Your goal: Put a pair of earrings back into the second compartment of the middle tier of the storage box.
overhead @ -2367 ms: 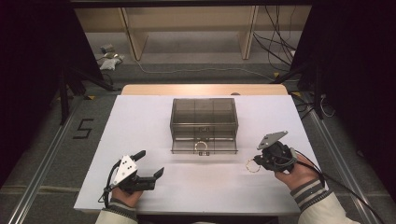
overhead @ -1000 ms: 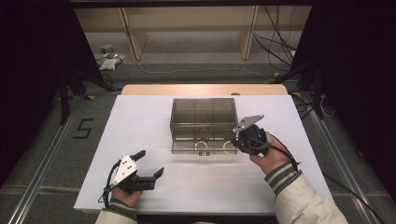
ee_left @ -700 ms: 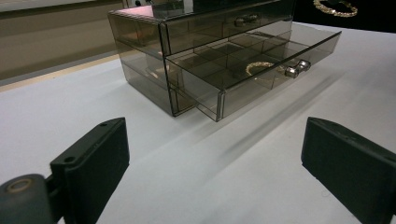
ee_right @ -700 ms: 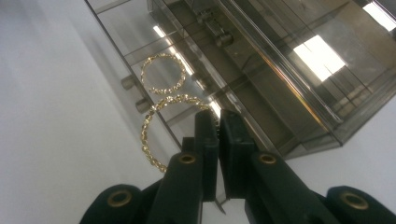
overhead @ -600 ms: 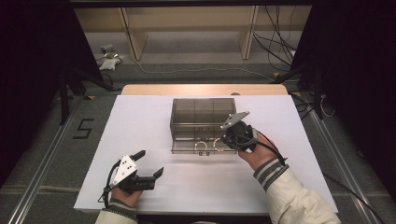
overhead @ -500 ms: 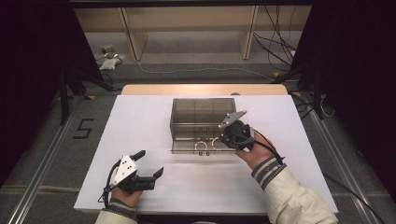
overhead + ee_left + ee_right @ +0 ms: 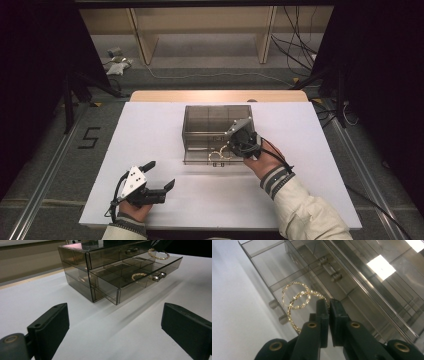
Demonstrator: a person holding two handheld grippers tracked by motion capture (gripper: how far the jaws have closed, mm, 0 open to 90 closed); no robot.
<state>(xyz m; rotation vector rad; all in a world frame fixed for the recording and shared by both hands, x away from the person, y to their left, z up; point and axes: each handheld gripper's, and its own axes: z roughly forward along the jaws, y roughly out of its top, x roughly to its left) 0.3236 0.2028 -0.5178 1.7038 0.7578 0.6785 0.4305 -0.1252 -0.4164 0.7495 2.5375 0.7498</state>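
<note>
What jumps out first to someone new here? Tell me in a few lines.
The smoked clear drawer box at the middle of the white table, its bottom drawer pulled open. Next, the right gripper over that drawer, jaws pinched on a gold chain bracelet, with a second gold bracelet lying in the drawer. The left gripper rests wide open at the table's near left.

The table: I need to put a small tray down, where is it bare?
Bare white table lies left of the smoked box, also along the near edge between both hands. Crowded at the open drawer, where the right tongs hold a gold bracelet.
</note>
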